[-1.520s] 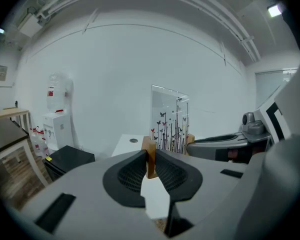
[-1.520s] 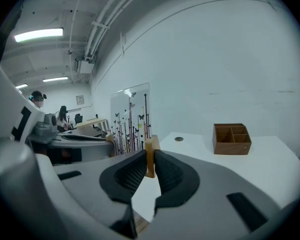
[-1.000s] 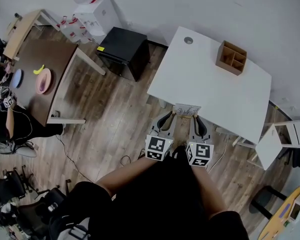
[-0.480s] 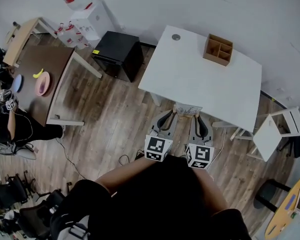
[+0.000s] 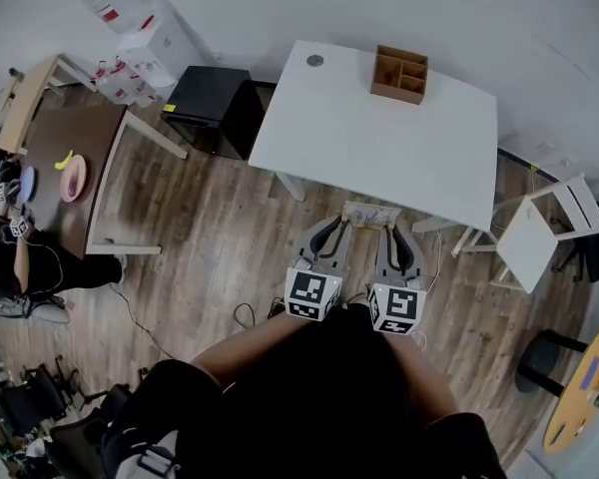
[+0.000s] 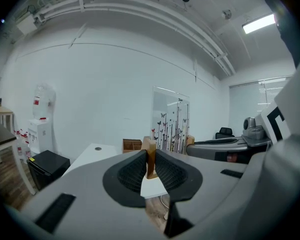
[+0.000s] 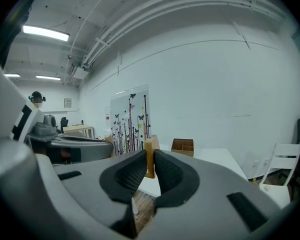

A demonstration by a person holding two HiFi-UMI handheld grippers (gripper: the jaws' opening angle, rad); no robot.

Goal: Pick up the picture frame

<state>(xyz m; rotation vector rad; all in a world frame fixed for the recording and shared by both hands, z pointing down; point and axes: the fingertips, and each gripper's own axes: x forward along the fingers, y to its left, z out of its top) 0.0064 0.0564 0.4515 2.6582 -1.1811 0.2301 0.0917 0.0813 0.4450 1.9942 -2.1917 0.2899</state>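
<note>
Now the picture frame (image 5: 371,214) is up and clear of the white table (image 5: 379,148), carried between the two grippers. A second ago it sat right at the table's near edge; since then the table and the wooden box (image 5: 399,74) at its far side have drawn away from the grippers in the head view. The frame hangs just off that near edge, over the wooden floor (image 5: 220,238).

The left gripper (image 5: 337,230) is clamped narrow on the frame's left wooden side piece. In its own view the light wood (image 6: 150,151) stands upright, squeezed between the dark pads. The right gripper (image 7: 151,166) is the same on the right side piece (image 7: 151,154), jaws drawn in tight on the wood. Between them stands the clear panel with its butterflies and stems (image 6: 171,126), upright and not visibly tilted.

To my eye the pick-up is as good as done: the frame is off the table with a firm hold at both ends. What matters from here is keeping the two grippers level with each other so the frame doesn't twist.
</note>
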